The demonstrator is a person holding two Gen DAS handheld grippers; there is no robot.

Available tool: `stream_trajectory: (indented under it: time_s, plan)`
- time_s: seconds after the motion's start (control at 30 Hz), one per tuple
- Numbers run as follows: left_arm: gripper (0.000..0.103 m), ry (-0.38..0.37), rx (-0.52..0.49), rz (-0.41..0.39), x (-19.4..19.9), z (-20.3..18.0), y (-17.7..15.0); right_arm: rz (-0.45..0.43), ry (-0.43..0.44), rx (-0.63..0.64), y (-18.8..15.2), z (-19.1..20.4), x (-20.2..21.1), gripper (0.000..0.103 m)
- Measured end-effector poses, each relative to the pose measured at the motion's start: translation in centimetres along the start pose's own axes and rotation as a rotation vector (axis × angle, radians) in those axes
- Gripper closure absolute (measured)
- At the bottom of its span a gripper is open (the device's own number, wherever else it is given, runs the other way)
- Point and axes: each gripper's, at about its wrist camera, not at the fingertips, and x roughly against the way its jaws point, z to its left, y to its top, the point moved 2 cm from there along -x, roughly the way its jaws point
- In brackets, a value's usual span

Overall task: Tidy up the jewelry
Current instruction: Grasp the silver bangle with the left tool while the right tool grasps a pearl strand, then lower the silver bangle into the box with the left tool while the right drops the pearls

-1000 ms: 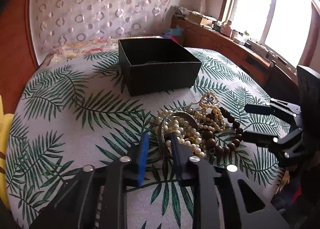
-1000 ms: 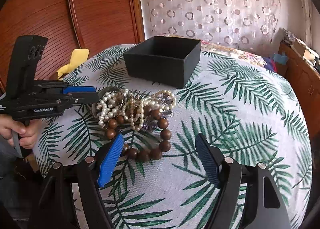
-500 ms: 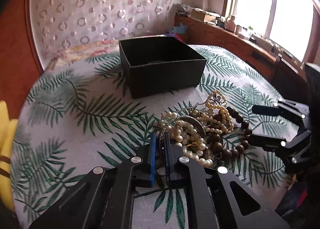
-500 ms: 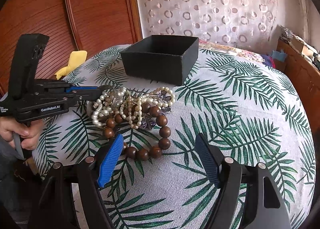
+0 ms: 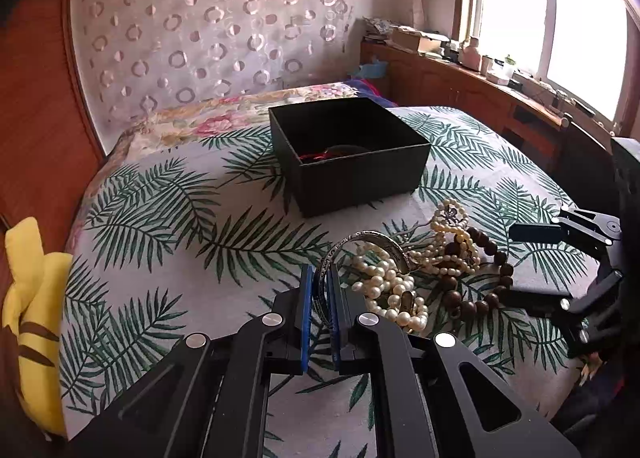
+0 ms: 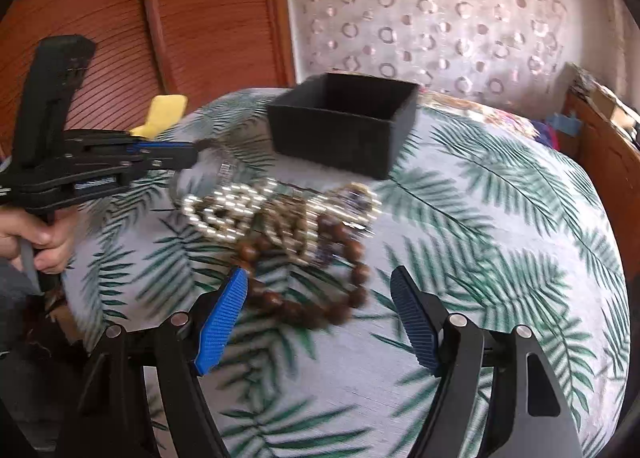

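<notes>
My left gripper (image 5: 319,278) is shut on a silver bangle (image 5: 372,244) and holds it lifted on edge above the jewelry pile. The pile holds pearl strands (image 5: 390,290) and a brown wooden bead bracelet (image 5: 476,294), also seen blurred in the right wrist view (image 6: 320,306). An open black box (image 5: 352,153) stands behind the pile, with something red and dark inside; it shows in the right wrist view (image 6: 340,125) too. My right gripper (image 6: 320,298) is open, empty, just in front of the bead bracelet. The left gripper (image 6: 188,155) shows at left there.
The table (image 5: 160,217) wears a palm-leaf cloth. A yellow plush toy (image 5: 32,306) lies at its left edge. A wooden wall panel (image 6: 200,9) stands behind, a patterned curtain (image 5: 208,33) at the back, and a cluttered window ledge (image 5: 500,73) at the right.
My left gripper closed on the silver bangle and lifted it up and back off the pile. The right gripper stayed open and is moving, so its view blurs.
</notes>
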Motion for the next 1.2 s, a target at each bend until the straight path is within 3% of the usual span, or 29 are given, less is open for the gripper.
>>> stream_trajectory:
  time_s: [0.17, 0.4, 0.5, 0.63, 0.77, 1.2]
  plan:
    - [0.097, -0.001, 0.026, -0.008, 0.1, 0.7, 0.0, 0.005, 0.064, 0.086, 1.7, 3.2, -1.2, 0.043]
    - [0.097, -0.010, 0.048, -0.025, 0.6, 1.1, 0.5, 0.036, 0.107, 0.168, 3.3, 6.2, -3.4, 0.057]
    - [0.097, -0.013, 0.049, -0.033, 0.9, 1.0, 0.6, 0.043, 0.085, 0.200, 4.0, 7.0, -4.2, 0.068]
    - [0.097, -0.021, 0.061, -0.037, 1.2, 1.3, 0.6, 0.046, 0.078, 0.207, 4.5, 6.8, -4.7, 0.094]
    - [0.097, -0.016, 0.059, -0.039, 1.3, 1.5, 0.6, 0.004, 0.119, 0.172, 5.1, 5.7, -3.5, 0.095]
    - [0.097, -0.005, 0.079, -0.079, 3.0, 2.5, 1.6, -0.111, 0.071, 0.162, 7.5, 4.0, 0.8, 0.095]
